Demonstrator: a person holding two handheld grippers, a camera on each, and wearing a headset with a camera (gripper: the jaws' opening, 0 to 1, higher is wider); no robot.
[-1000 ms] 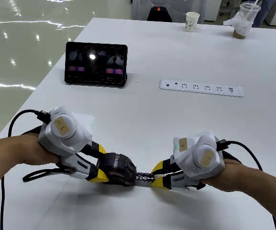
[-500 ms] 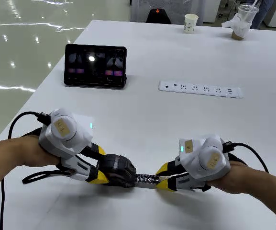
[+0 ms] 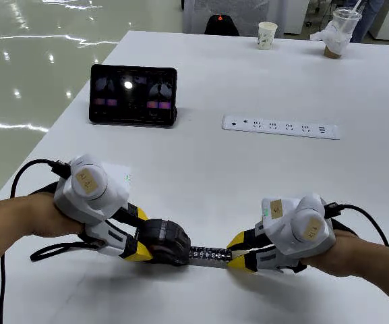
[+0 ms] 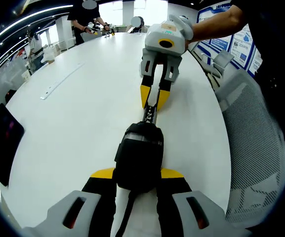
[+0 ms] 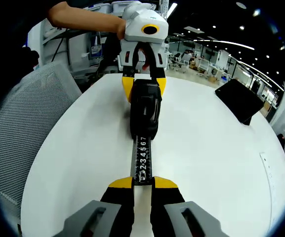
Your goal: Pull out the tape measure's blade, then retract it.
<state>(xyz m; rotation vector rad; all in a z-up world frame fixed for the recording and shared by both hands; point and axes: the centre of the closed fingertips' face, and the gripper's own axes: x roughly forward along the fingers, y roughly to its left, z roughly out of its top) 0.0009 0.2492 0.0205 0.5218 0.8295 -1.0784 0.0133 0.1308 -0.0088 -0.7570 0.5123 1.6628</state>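
Left gripper [image 3: 142, 233]: I see its jaws clamped on the tape measure [image 3: 164, 240], one jaw on each flank of the black case.
Right gripper [image 3: 237, 252]: its jaws pinch the end of the blade [image 5: 142, 162], straight ahead of the left gripper's tips.
Blade: a short length is out of the case, spanning the gap between the two grippers, low over the table [image 3: 201, 175].
Right gripper view: I read numerals 2 to 7 on the blade; in the head view they blur.
Head view: a tablet [image 3: 133, 94] and a power strip [image 3: 280, 125] lie well beyond both grippers.
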